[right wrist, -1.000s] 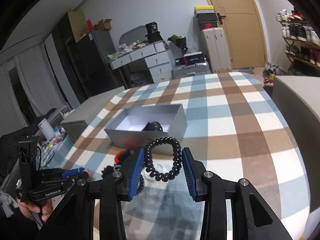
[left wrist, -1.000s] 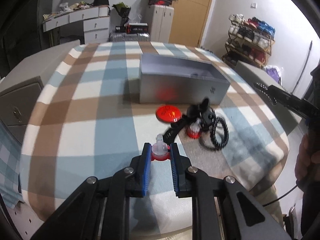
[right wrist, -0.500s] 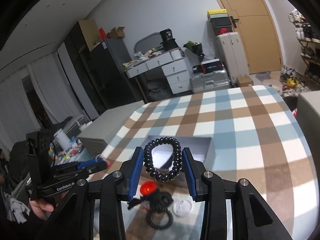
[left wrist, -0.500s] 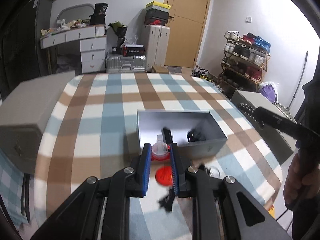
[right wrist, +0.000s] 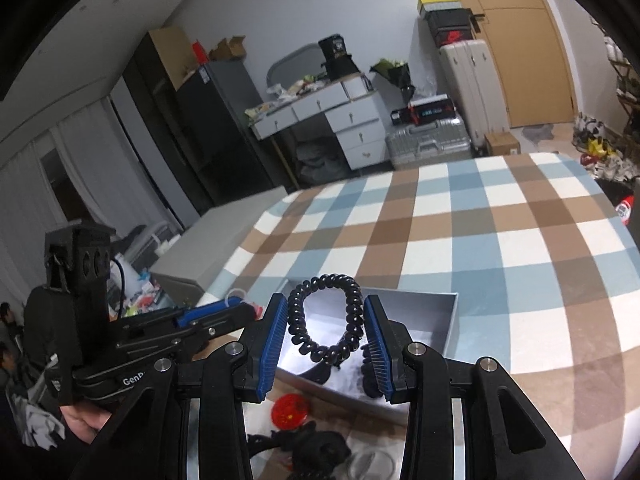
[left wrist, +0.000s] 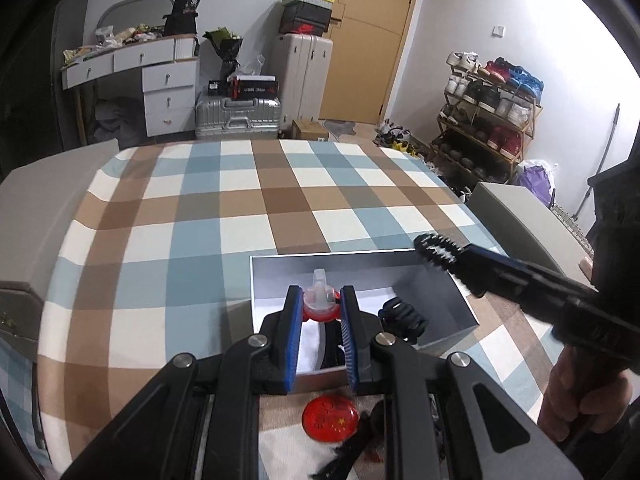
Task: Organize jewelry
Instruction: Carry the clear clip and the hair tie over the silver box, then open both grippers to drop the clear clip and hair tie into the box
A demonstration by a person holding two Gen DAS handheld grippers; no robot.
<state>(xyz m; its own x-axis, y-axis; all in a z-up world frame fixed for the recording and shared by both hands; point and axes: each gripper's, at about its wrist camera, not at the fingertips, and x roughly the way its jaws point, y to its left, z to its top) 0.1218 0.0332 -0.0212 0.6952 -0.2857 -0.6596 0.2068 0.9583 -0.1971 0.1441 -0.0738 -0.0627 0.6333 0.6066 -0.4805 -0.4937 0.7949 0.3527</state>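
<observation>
your left gripper (left wrist: pixel 320 312) is clamped on a small red and clear clip (left wrist: pixel 319 300), up over the near-left part of the grey box (left wrist: pixel 360 258). your right gripper (right wrist: pixel 326 326) pinches a black coil hair tie (right wrist: pixel 326 326), above that box's near edge.

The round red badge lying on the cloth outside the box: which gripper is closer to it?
Left, as far as I can tell. The red badge lies just beneath the left gripper, by the box's near wall. The right gripper reaches in from the side over the box.
</observation>
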